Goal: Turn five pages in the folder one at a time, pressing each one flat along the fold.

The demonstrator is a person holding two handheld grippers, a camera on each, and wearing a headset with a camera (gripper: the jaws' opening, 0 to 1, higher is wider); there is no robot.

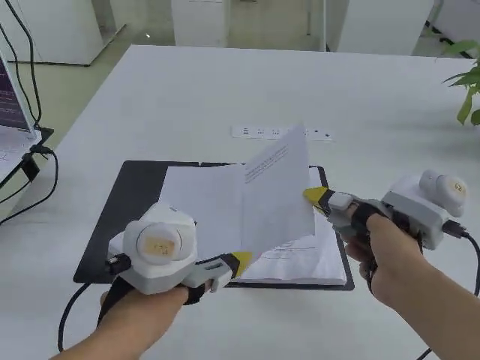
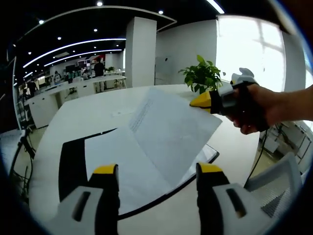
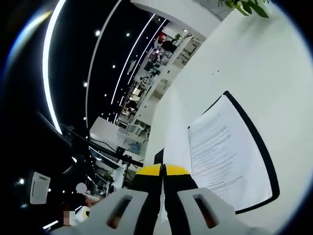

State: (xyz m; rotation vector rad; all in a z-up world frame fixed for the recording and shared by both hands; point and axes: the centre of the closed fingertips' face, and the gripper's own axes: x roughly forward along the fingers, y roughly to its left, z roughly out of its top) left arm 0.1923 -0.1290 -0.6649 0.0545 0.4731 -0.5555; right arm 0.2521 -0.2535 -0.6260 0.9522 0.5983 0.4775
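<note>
**Page held up by its outer edge; right jaws clamped, left jaws wide**

- Right hand-held gripper (image 1: 318,196): jaws pressed together, yellow tips meeting on the outer edge of one page (image 1: 276,196). Its own view shows no gap between the tips, with the white sheet rising straight ahead from between them.
- The page stands lifted off the stack. It leans away from the right hand-held gripper toward the fold, free corner uppermost and printed lines visible on the face turned to the person. Its lower edge runs down toward the left hand-held gripper.
- Left hand-held gripper (image 2: 157,171): jaws wide apart, gripping nothing. Its tips sit at the near edge of the folder (image 1: 120,217), just below the lower corner of the raised page. I cannot tell whether a tip touches paper or cover.
- The folder lies open and flat on the white tabletop (image 1: 225,82), black cover down. It sits directly ahead of the left hand-held gripper and beside and below the right one.
- A blank white sheet lies flat on the half ahead of the left jaws. The printed stack (image 3: 225,156) lies flat under the right jaws, with the black cover showing as a border around it.
- Beyond both hand-held grippers, past the far edge of the folder, a white power strip (image 1: 281,133) lies on the tabletop, apart from the folder.
- A green plant (image 1: 469,82) stands well beyond the right hand-held gripper.
- A laptop (image 1: 11,112) sits far out to the side of the left one.
- A bare hand and forearm hold each device.
</note>
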